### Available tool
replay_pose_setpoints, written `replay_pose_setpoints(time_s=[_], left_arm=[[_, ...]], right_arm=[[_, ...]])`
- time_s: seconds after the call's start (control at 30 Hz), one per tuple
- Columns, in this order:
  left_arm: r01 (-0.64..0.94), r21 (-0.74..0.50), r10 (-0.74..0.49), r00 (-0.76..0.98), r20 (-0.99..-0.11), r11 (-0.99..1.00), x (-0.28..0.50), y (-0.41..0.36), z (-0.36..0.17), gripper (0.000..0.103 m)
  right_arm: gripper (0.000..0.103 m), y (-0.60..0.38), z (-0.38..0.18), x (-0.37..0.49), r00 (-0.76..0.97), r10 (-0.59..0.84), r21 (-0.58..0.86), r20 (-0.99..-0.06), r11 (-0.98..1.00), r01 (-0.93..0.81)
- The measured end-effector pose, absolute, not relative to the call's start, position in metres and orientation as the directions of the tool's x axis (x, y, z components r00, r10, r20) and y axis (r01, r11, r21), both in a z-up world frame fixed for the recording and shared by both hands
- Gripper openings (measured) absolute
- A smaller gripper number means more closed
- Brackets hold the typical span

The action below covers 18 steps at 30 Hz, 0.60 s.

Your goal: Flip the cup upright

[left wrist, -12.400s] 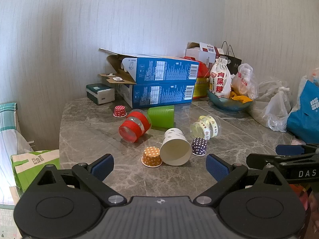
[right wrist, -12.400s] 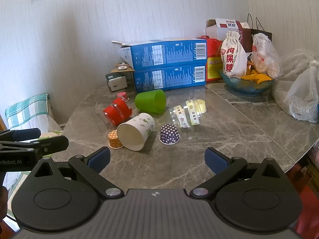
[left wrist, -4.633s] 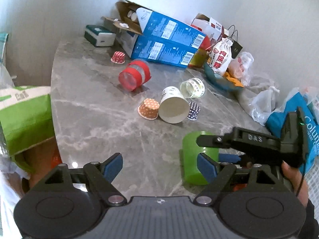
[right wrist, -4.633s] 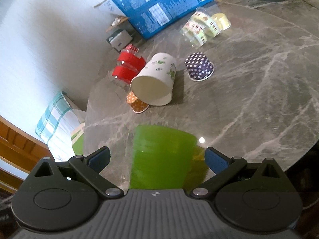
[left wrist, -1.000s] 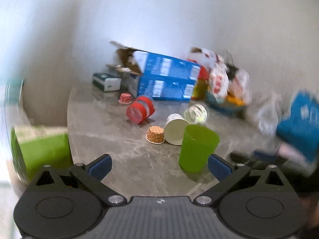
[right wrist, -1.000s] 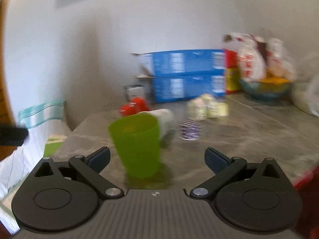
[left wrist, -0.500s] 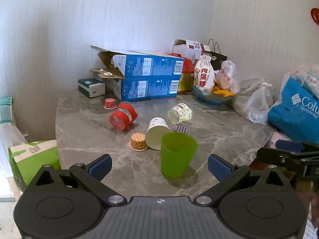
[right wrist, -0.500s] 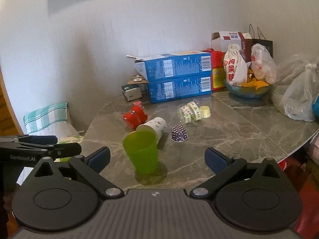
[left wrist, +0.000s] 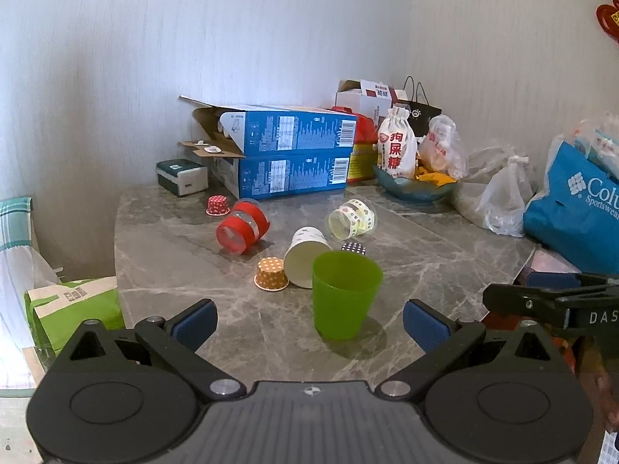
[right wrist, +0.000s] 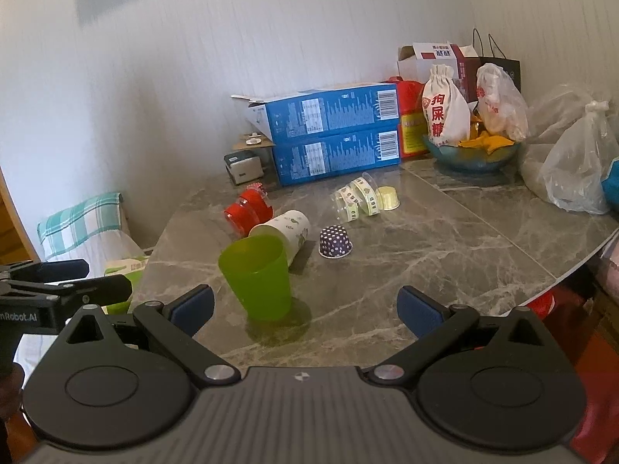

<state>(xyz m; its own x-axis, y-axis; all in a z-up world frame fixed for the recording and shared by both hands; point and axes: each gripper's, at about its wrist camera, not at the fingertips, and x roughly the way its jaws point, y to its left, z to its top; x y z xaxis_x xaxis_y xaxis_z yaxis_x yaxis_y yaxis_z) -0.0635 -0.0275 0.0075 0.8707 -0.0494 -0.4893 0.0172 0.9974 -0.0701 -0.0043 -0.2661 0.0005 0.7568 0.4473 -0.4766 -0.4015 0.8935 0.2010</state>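
Left wrist view: left gripper [left wrist: 309, 319] with jaws spread wide, empty. Green translucent plastic cup [left wrist: 345, 294] standing upright on grey marble counter [left wrist: 174, 255], mouth up, long axis vertical, just ahead of jaws and slightly right of centre, apart from both blue pads. Behind it, lying on sides: white paper cup [left wrist: 307, 256] nearly touching green cup's far rim, red-banded clear plastic cup [left wrist: 241, 228], clear cup with yellow-white bands [left wrist: 352, 218]. Orange polka-dot cupcake liner [left wrist: 271, 273] beside white cup. Stacked blue cardboard boxes [left wrist: 286, 154] at the wall. Right gripper [left wrist: 549, 301] visible at right edge, off the counter edge, jaw state not readable from here.

Right wrist view: right gripper [right wrist: 305, 307] with jaws wide apart, nothing held. Same green cup [right wrist: 257, 276] ahead and left of centre, closer to the left pad, upright, not touched. Purple polka-dot cupcake liner [right wrist: 336, 241] further out, mouth down. Left gripper [right wrist: 65, 284] at left edge, seen side-on.

Judgement: green cup done; remaining tipped cups lie with long axes roughly horizontal, open mouths toward the cameras. White paper cup nearest, directly behind green cup, so risk of knocking green cup on approach. Both grippers about equally near.
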Motion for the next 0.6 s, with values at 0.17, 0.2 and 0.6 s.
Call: replay_pose_setpoints(time_s=[0.17,0.2,0.6], left_arm=[[0.012,-0.068,-0.045,0.869,-0.492,0.998,-0.0636,-0.028,0.0084,0.103],[0.012,-0.073,-0.047,0.869,-0.492,0.997,-0.0634,-0.0272,0.0088,0.103],[-0.013,-0.063,-0.019,0.871,-0.49,0.998,-0.061,-0.0272,0.0098,0.103]], right_arm=[[0.102,-0.262,0.0005,-0.0042,0.75,0.452,0.182,-0.483,0.89,-0.419],[0.102,-0.262,0.0008,-0.0045,0.749,0.455,0.182,-0.483,0.888,-0.422],[0.102,-0.2587,-0.0031,-0.0002,0.728,0.472,0.19,-0.497,0.878,-0.439]])
